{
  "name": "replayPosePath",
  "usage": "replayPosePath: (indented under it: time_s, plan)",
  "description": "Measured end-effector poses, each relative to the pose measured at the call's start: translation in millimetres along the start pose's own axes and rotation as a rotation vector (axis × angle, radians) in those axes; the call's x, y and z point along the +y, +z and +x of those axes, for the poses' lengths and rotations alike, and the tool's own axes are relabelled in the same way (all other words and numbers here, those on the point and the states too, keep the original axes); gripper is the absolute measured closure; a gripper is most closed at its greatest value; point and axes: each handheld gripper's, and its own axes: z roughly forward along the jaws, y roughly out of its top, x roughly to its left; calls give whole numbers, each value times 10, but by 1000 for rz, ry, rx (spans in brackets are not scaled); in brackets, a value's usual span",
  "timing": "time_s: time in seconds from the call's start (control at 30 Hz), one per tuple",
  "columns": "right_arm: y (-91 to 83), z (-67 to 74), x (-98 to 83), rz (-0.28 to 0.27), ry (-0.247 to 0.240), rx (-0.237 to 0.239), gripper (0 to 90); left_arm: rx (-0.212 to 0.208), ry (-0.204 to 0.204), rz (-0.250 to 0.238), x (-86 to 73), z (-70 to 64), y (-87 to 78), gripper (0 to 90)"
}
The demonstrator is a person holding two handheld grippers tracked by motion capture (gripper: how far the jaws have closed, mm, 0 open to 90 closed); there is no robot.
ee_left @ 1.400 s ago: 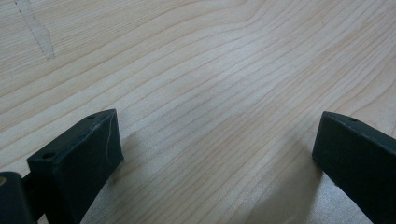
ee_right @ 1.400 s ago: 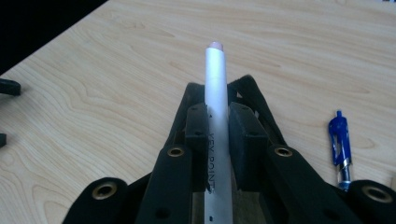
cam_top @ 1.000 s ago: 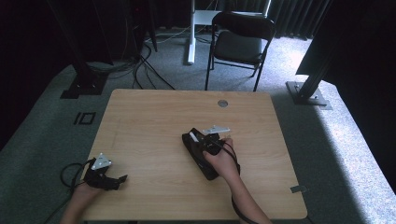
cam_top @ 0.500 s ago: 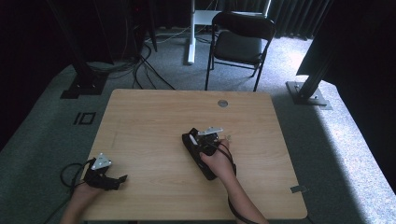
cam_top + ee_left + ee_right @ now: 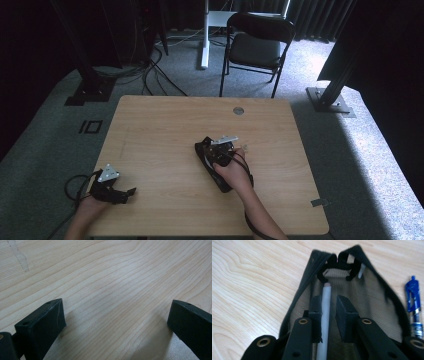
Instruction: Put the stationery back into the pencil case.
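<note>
right gripper view: white pen lies between right tongs, loosely parted, inside black pouch; left tongs released.

We see a lab or studio set up for recording, not a home. A plain wooden table stands on grey carpet, hemmed in by dark curtains. Black stand bases sit on the floor at the far left and right, loose cables trail on the far side, and a black folding chair waits beyond the table.
</note>
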Motion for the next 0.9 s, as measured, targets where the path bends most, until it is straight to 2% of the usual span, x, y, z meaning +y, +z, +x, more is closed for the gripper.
replayPosePath:
  time_s: [0.2, 0.33, 0.47, 0.63, 0.8, 0.9]
  plan:
    - [-286, -50, 62, -93, 4, 34, 732, 0, 1, 0, 0, 1, 0, 16]
    - [-509, -154, 121, -168, 10, 13, 719, 0, -1, -1, 0, -1, 1, 16]
    - [-610, -332, 139, -198, 20, -37, 701, 0, 0, 0, 0, 0, 0, 16]
    - [-620, -598, 94, -205, 60, -110, 681, 0, -1, 0, 0, 0, 0, 16]
    - [-516, -859, -26, -167, 105, -168, 671, 0, -1, 0, 0, 0, 0, 16]
    - [-433, -968, -94, -145, 130, -186, 663, 0, -1, 0, 0, 0, 0, 16]
